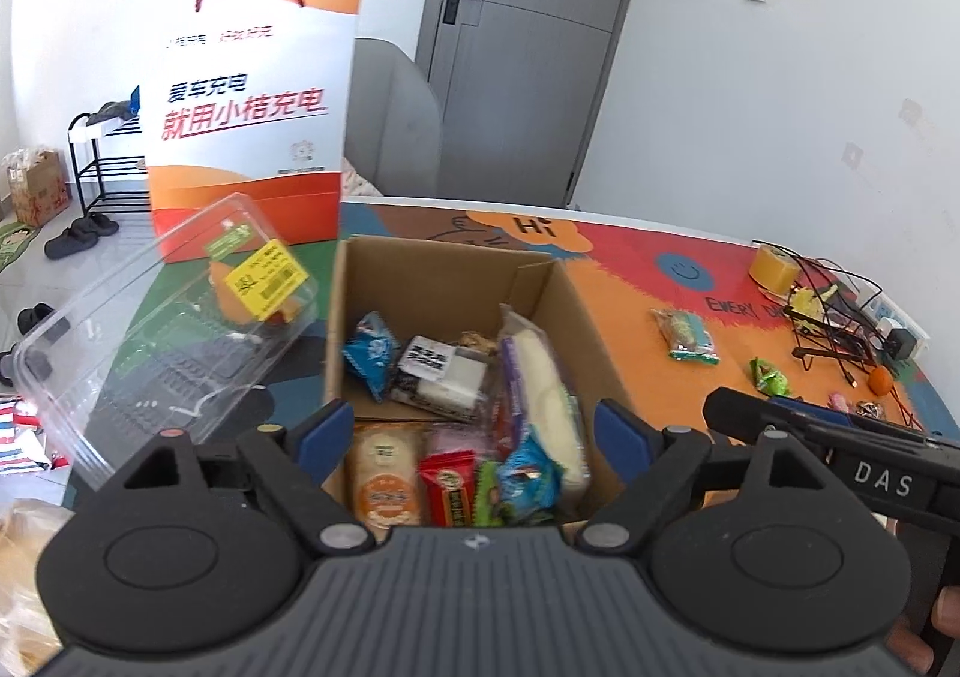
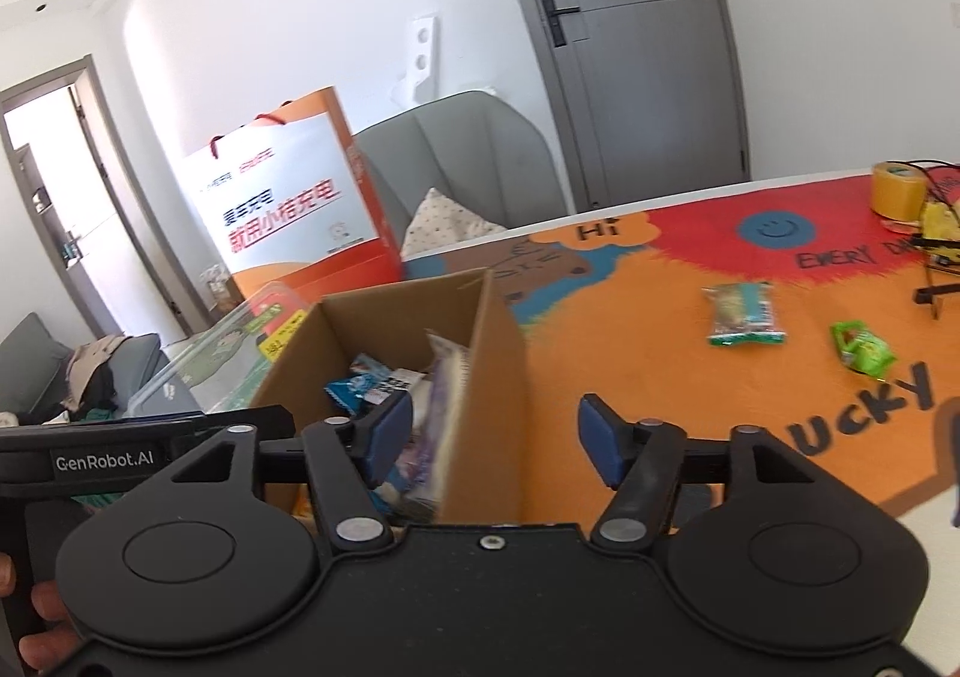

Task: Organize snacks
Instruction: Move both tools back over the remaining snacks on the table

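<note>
Left gripper [image 1: 474, 437] wide over cardboard box [image 1: 576, 311] snacks, right gripper [image 2: 495, 440] parted, empty

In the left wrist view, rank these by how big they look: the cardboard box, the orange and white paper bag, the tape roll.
1. Paper bag
2. Cardboard box, close behind, partly hidden by gripper
3. Tape roll

Bright daylight, fisheye bending at edges, slight motion blur throughout.
</note>
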`<state>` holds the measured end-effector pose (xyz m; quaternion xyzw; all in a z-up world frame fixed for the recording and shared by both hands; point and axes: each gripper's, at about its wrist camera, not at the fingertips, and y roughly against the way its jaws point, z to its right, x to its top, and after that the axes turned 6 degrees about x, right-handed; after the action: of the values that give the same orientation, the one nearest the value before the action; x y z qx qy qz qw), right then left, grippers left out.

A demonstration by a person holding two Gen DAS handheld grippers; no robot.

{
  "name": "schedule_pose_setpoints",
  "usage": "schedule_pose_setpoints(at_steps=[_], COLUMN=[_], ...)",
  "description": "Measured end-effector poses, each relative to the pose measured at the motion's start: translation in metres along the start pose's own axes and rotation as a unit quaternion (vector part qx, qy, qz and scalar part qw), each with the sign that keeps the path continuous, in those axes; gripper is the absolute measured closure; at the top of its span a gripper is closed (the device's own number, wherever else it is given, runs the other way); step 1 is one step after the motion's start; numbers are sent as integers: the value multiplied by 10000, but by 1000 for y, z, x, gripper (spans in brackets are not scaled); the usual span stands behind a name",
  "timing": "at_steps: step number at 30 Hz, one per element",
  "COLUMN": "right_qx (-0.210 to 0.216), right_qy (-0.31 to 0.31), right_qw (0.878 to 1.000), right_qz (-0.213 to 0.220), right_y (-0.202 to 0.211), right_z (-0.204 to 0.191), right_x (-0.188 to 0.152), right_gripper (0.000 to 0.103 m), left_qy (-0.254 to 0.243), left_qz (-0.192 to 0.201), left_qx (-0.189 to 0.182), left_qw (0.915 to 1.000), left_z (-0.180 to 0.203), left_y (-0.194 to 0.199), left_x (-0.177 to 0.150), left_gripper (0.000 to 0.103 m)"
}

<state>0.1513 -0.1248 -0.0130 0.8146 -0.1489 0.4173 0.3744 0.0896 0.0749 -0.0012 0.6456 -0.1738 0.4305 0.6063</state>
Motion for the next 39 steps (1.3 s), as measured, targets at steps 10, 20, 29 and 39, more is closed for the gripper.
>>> schedule_pose_setpoints(at_steps=[10,20,29,39], right_qx=[-181,-400,-542,-681], right_qy=[-169,-438,-693,-992], right_qw=[9997,9981,9960,9926], right_qz=[87,134,143,189], right_y=[20,32,38,42], right_z=[32,68,100,136], right_x=[-5,-10,-15,-18], right_gripper=[25,21,21,21], left_qy=[-204,-492,-663,-784], left_qz=[-107,-102,-148,-237], left_qx=[-105,-282,-426,-512], left_qw=[9997,9983,9968,9953], left_z=[33,70,101,129], left_y=[-5,-11,-23,-40], left_x=[-4,-2,-1,4], left_gripper=[12,11,11,11])
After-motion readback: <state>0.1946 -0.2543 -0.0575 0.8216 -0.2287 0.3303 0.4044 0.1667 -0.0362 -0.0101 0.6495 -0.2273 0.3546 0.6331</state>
